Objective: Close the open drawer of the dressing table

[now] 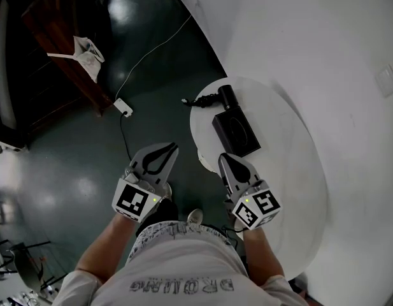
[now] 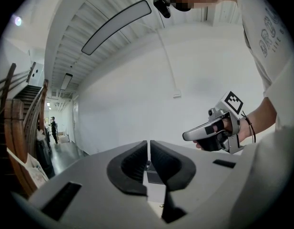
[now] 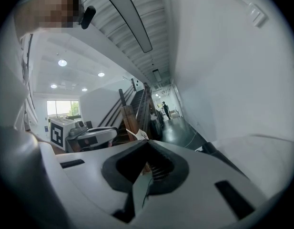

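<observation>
In the head view I hold both grippers level in front of my body. My left gripper (image 1: 172, 147) hangs over the dark floor, its jaws closed together with nothing between them; the left gripper view shows its tips (image 2: 148, 144) meeting. My right gripper (image 1: 222, 157) sits at the near edge of a white round table (image 1: 292, 171). Its jaws are shut and empty too, and its tips (image 3: 147, 142) touch in the right gripper view. No open drawer shows in any view.
On the table lie a flat black box (image 1: 236, 131) and a black adapter (image 1: 227, 95) with a cord. A white cable runs across the floor to a power strip (image 1: 123, 107). A dark wooden staircase (image 1: 62, 56) stands at the left, a white wall (image 1: 349, 43) at the right.
</observation>
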`<state>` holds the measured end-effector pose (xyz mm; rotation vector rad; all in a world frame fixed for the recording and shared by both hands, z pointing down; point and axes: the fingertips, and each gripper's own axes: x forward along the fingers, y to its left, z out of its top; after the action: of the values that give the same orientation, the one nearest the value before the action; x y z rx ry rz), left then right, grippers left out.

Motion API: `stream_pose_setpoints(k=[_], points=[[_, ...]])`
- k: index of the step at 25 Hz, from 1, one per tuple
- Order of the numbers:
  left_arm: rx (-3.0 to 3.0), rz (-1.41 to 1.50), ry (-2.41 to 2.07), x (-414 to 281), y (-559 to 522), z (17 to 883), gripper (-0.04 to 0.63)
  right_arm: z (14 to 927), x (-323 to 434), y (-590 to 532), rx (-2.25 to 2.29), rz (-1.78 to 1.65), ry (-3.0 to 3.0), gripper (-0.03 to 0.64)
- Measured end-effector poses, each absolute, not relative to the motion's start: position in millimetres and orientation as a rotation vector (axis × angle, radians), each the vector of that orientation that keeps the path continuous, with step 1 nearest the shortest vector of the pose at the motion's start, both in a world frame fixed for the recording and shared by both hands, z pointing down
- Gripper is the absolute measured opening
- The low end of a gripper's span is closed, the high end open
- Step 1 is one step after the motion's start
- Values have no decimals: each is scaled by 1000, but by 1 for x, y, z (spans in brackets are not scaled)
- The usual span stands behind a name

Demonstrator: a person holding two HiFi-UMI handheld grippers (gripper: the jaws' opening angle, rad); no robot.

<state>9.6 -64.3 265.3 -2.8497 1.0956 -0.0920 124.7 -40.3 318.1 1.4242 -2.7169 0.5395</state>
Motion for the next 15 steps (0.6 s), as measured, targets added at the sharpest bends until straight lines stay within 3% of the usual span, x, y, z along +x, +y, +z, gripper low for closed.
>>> stream_pose_setpoints(k=[15], points=[[-2909, -101, 1081, 8, -68, 276, 25, 315, 115, -38, 1409, 516, -2711, 8]])
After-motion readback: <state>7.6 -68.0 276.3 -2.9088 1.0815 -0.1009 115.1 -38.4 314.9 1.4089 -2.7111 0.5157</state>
